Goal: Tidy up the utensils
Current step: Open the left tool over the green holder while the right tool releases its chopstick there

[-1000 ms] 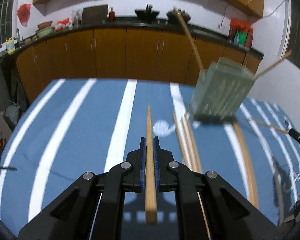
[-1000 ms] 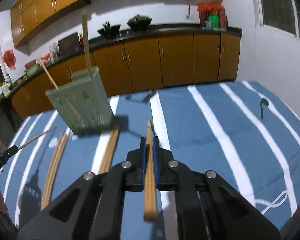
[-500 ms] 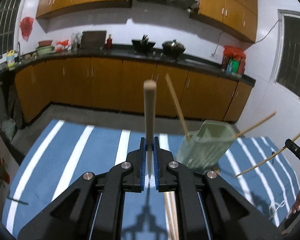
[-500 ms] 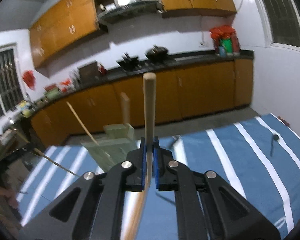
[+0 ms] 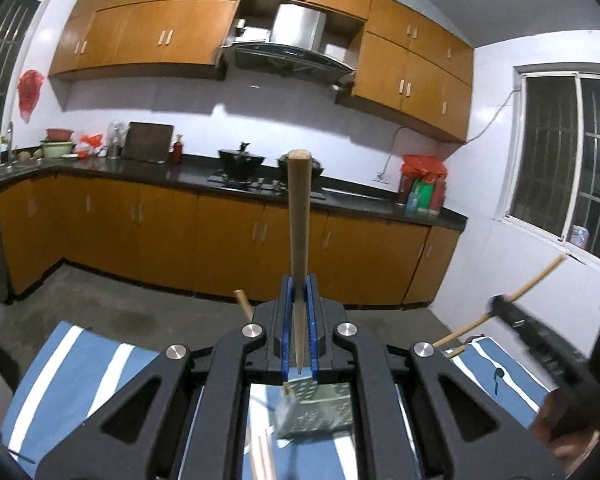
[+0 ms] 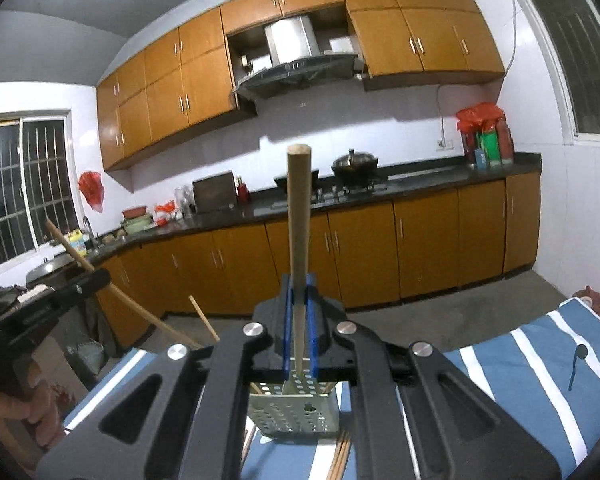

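Observation:
My left gripper (image 5: pixel 299 320) is shut on a wooden chopstick (image 5: pixel 298 216) that stands nearly upright, thick end up. My right gripper (image 6: pixel 299 320) is likewise shut on another wooden chopstick (image 6: pixel 299 216), also upright. Both are high above the table. The pale green perforated utensil holder (image 5: pixel 314 412) (image 6: pixel 294 412) shows below each gripper's frame, with chopstick ends (image 6: pixel 204 322) sticking out of it. Loose chopsticks (image 5: pixel 262 460) (image 6: pixel 340 460) lie on the blue striped cloth by the holder. In the left wrist view the other gripper (image 5: pixel 540 340) shows at right, its chopstick (image 5: pixel 536 284) angled.
The table carries a blue cloth with white stripes (image 5: pixel 80 360) (image 6: pixel 540 360). A small dark spoon (image 6: pixel 576 364) lies on it at right. Orange kitchen cabinets (image 5: pixel 220 236) and a black counter with pots (image 6: pixel 354 166) lie behind. A person's hand (image 5: pixel 568 428) holds the other gripper.
Both grippers have risen and tilted up with their chopsticks, which now stand upright. The holder has dropped from mid-frame to below the gripper frames, and the kitchen wall fills the views.

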### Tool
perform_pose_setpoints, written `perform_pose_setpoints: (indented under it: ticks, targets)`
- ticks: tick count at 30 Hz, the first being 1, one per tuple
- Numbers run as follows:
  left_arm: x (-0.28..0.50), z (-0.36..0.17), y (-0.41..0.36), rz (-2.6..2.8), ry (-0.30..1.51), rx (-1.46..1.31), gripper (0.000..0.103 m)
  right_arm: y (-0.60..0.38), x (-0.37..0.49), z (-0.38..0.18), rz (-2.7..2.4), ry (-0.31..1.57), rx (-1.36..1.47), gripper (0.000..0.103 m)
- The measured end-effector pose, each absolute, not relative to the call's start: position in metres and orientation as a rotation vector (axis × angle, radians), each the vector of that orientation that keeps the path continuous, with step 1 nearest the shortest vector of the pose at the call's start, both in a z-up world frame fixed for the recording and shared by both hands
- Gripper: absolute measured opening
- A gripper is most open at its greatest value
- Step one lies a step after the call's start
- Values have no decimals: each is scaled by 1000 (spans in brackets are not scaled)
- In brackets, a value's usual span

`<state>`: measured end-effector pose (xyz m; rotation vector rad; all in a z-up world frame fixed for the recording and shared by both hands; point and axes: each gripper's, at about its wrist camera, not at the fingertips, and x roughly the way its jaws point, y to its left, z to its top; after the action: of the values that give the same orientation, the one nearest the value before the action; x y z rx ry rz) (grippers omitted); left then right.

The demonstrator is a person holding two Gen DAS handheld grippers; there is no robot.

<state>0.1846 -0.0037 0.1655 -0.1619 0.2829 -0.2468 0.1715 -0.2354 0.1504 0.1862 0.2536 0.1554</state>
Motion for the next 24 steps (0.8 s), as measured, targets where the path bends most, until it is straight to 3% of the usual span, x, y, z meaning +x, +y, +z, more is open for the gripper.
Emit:
perform_pose_setpoints:
  ticks: [9, 13, 14, 17, 24]
  targets:
    - [226, 109, -28, -273, 426, -165, 8, -224, 207, 110, 136, 371, 176, 9]
    - [232, 95, -21, -278, 484, -212, 9, -224, 201, 109, 141, 366, 169, 15]
    - [232, 95, -19, -279, 485, -214, 11, -225, 198, 111, 138, 358, 169, 18]
    - [226, 100, -15, -274, 469, -216, 41, -229, 190, 117, 135, 334, 179, 23]
    - [198, 119, 3, -263, 384, -239, 50, -254, 147, 122, 82, 278, 192, 34]
